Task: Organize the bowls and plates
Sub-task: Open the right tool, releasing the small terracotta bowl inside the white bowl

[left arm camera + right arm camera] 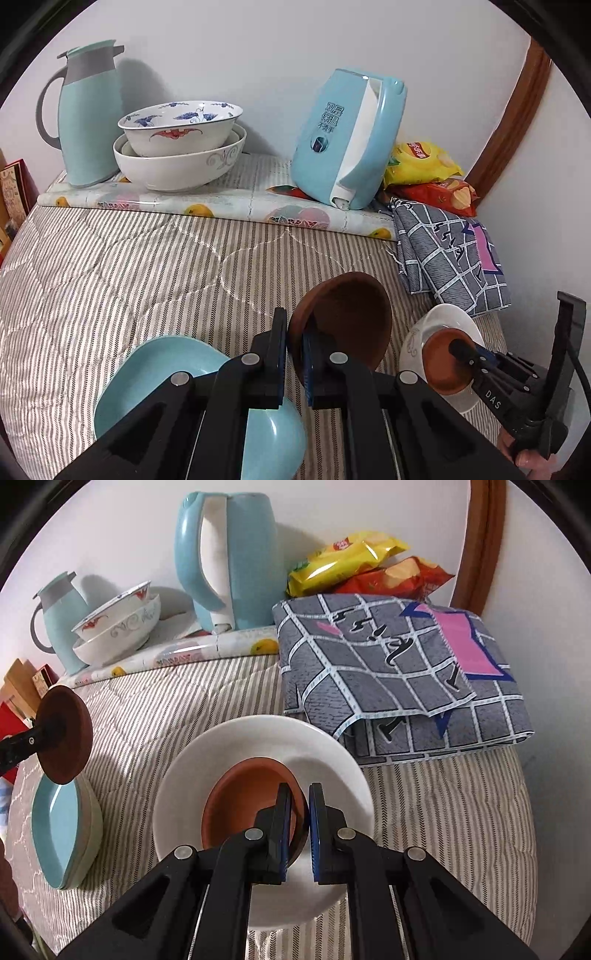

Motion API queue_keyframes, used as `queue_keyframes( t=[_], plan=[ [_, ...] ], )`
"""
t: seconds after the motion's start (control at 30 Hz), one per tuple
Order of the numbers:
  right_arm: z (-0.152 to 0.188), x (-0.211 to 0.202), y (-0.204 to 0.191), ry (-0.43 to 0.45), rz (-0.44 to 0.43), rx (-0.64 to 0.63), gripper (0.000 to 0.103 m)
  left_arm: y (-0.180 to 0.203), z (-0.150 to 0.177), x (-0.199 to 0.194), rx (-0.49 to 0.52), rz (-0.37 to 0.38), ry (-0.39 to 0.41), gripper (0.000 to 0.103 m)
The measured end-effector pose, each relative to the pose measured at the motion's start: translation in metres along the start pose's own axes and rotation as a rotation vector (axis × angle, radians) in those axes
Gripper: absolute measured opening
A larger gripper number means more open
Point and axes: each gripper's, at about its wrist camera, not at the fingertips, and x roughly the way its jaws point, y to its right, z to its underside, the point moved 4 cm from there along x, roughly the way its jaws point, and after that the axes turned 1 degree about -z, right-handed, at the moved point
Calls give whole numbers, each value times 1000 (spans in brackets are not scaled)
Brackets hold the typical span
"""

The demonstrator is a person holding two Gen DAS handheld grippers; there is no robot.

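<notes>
While both brown saucers are hanging in the grippers, the step in hand looks like nesting them onto their matching dishes. The right gripper (298, 825) is clamped on the rim of the orange-brown saucer (243, 805), which is sitting low over, perhaps already touching, the white plate (207, 753). The left gripper (294, 363) is pinching the dark brown saucer (343, 317) by its edge, tilted steeply, hovering just above the blue plate (155, 365).

To do this well, I'm judging each saucer wants levelling and centring before the jaws let go, so it is settling flat rather than sliding on the glaze. The soft striped quilt (129, 258) is making every dish underneath a bit wobbly.

Around them, the folded checked cloth (399, 664) is lying just beside the white plate. Stacked bowls (181, 147), a thermos jug (88, 114), a blue kettle (343, 136) and snack bags (424, 162) are sitting well back, not obstructing.
</notes>
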Motion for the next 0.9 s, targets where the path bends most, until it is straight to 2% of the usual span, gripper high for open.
queue_keyframes(
  t=[0.33, 0.9],
  plan=[
    [-3, 15, 0, -28, 4, 1, 9, 0, -2, 6, -3, 23, -7, 8],
    [0, 23, -8, -91, 66, -110, 10, -6, 0, 7, -19, 39, -22, 8]
  ],
)
